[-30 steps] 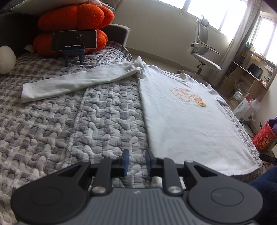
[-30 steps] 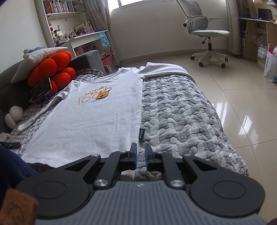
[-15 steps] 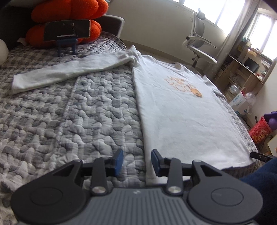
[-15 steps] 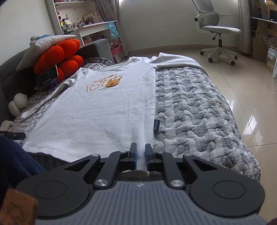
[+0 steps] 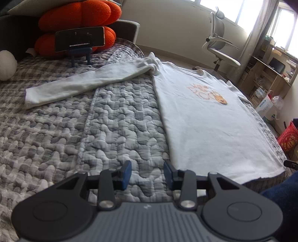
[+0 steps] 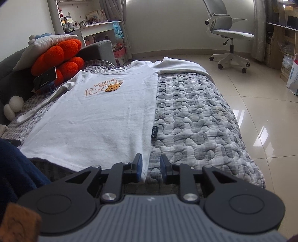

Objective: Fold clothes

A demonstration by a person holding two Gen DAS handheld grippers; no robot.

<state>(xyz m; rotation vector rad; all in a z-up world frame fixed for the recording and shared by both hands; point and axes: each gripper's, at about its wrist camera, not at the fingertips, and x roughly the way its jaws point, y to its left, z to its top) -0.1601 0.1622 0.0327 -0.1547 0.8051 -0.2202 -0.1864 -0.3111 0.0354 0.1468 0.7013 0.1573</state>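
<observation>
A white long-sleeved shirt (image 5: 204, 121) with an orange bear print lies flat, front up, on the grey quilted bed (image 5: 93, 130). One sleeve (image 5: 83, 83) stretches out to the left across the quilt. My left gripper (image 5: 147, 167) hovers open just left of the shirt's near hem corner, with only quilt between its fingers. In the right wrist view the shirt (image 6: 104, 115) fills the middle, its other sleeve (image 6: 178, 65) lying at the far end of the bed. My right gripper (image 6: 151, 163) is opening; the shirt's near right hem corner lies between its jaws, unpressed.
Orange cushions (image 5: 78, 14) and a phone on a stand (image 5: 80, 39) sit at the head of the bed, a white plush (image 5: 6, 65) beside them. An office chair (image 6: 231, 35) stands on the tiled floor (image 6: 260, 93) right of the bed. Dark blue clothing of the person (image 6: 14, 167) shows at the near edge.
Both grippers' jaws have spread apart. The right jaws, narrow around the shirt's hem corner before, now stand off it. Neither hand has shifted much.
</observation>
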